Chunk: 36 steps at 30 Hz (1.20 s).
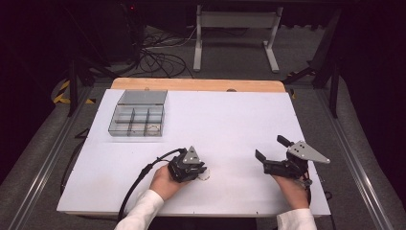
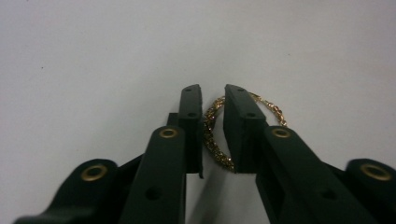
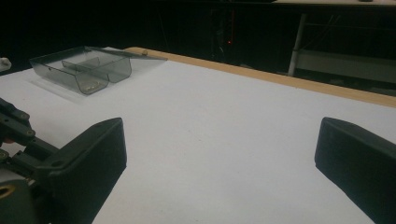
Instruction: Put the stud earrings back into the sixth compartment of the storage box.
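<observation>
High view puts the clear compartment box (image 1: 138, 117) at about ten o'clock on the white surface (image 1: 225, 124), its lid folded back, seemingly ready to receive small items. At six o'clock the left tool (image 1: 200, 173) points down at the surface. Left gripper view explains why: its jaws have drawn close on either side of a gold chain hoop (image 2: 215, 140), one side of the ring standing in the narrow gap, and I cannot tell whether the pads press on it. At four o'clock the right tool (image 1: 270, 152) rests with jaws wide apart, holding nothing, likely waiting.
</observation>
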Motion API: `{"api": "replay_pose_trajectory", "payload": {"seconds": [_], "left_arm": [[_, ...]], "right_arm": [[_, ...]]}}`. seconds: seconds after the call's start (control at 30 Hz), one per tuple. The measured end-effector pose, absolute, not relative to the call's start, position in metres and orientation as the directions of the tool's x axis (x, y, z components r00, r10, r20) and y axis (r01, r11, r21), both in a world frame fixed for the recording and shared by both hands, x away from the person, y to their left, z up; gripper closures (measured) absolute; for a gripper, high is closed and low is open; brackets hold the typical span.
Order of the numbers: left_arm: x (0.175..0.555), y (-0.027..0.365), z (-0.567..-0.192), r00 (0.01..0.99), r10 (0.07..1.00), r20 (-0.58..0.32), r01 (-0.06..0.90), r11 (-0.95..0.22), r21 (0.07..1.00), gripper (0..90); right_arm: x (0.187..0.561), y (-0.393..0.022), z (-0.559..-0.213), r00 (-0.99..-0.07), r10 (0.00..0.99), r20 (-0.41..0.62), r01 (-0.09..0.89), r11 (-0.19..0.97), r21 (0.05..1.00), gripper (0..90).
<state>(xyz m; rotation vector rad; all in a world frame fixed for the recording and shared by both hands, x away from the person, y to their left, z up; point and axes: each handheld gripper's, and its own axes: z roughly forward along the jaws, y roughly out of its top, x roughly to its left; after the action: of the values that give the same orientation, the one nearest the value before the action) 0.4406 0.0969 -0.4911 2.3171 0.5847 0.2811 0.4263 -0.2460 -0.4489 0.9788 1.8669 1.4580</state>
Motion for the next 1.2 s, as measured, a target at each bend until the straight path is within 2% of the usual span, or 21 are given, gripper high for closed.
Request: {"api": "replay_pose_trajectory", "payload": {"seconds": [0.13, 0.5, 1.2], "left_arm": [[0.441, 0.096, -0.491, 0.874, 0.485, 0.028, 0.330, -0.637, 0.696, 86.2], [0.446, 0.101, -0.487, 0.866, 0.500, 0.019, 0.348, -0.629, 0.696, 86.4], [0.460, 0.135, -0.464, 0.811, 0.585, 0.035, 0.354, -0.536, 0.767, 86.3]], "right_arm": [[0.426, -0.245, -0.449, -0.569, 0.822, -0.002, 0.201, 0.141, 0.969, 2.9], [0.427, -0.246, -0.449, -0.570, 0.822, -0.002, 0.200, 0.141, 0.970, 2.9], [0.427, -0.244, -0.450, -0.574, 0.819, 0.002, 0.200, 0.138, 0.970, 2.8]]}}
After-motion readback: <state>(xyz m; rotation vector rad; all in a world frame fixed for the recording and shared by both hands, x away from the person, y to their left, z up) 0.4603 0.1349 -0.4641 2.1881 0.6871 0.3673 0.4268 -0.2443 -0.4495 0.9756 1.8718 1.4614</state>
